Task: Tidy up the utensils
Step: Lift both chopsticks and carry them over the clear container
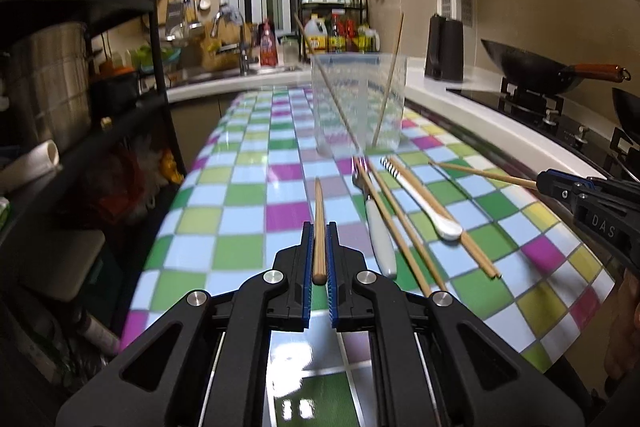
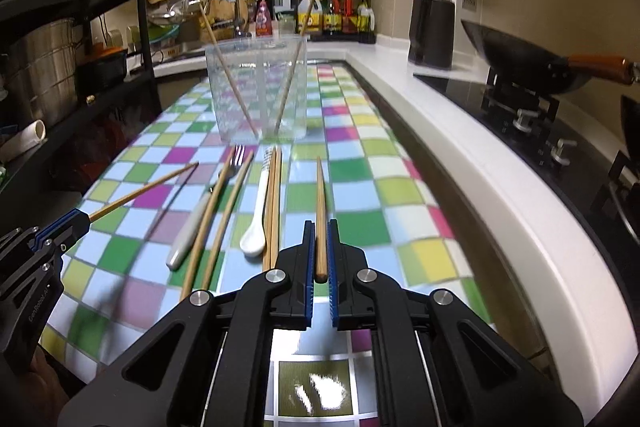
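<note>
A clear plastic cup (image 1: 358, 103) stands on the checkered table and holds two wooden chopsticks; it also shows in the right wrist view (image 2: 258, 91). My left gripper (image 1: 319, 231) is shut on a wooden chopstick (image 1: 319, 211) pointing toward the cup. My right gripper (image 2: 320, 231) is shut on another chopstick (image 2: 321, 203); it shows at the right edge of the left view (image 1: 544, 183). The left gripper shows in the right view (image 2: 78, 221). Between them lie a white-handled fork (image 2: 192, 227), a white spoon (image 2: 258, 211) and several chopsticks (image 2: 274, 203).
A white counter (image 2: 460, 163) runs along the right with a gas hob and a wok (image 2: 532, 63). A black kettle (image 2: 432, 31) stands further back. A dark shelf rack (image 1: 80, 87) with pots is on the left. A sink and bottles are at the far end.
</note>
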{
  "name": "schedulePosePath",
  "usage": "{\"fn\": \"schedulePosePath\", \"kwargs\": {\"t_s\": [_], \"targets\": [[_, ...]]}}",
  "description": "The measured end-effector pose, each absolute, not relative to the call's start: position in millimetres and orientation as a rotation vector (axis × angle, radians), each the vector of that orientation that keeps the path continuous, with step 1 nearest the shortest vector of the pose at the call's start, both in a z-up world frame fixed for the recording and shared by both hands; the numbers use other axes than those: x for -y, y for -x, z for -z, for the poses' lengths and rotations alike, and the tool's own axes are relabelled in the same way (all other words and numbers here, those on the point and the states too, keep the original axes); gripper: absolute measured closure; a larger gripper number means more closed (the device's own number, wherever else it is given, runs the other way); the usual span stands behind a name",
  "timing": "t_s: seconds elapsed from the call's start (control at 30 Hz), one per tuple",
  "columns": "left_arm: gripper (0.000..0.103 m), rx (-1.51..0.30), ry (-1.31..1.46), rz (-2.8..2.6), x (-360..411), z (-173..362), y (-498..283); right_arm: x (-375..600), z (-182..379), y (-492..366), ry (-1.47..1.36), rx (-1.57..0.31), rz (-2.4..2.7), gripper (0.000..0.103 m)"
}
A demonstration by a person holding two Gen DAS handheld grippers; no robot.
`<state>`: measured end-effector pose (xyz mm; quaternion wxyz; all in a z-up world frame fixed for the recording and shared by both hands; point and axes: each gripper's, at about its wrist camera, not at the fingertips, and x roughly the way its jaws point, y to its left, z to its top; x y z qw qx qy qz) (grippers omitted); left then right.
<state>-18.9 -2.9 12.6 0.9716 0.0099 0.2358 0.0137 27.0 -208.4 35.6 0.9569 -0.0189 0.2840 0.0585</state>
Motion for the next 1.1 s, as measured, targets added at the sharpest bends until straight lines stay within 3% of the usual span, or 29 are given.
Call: {"fn": "schedulePosePath", "kwargs": {"t_s": [0.6,1.1], "targets": [[0.097,-0.323,-0.021,-0.032,-14,-86,9,213,-117,-26,0.06,-0.39,-0.15,0.097],[0.097,-0.413,0.18,0.116,-61,-166,-72,221,-198,-86,-0.06,-0.342,-0.249,0.097]]}}
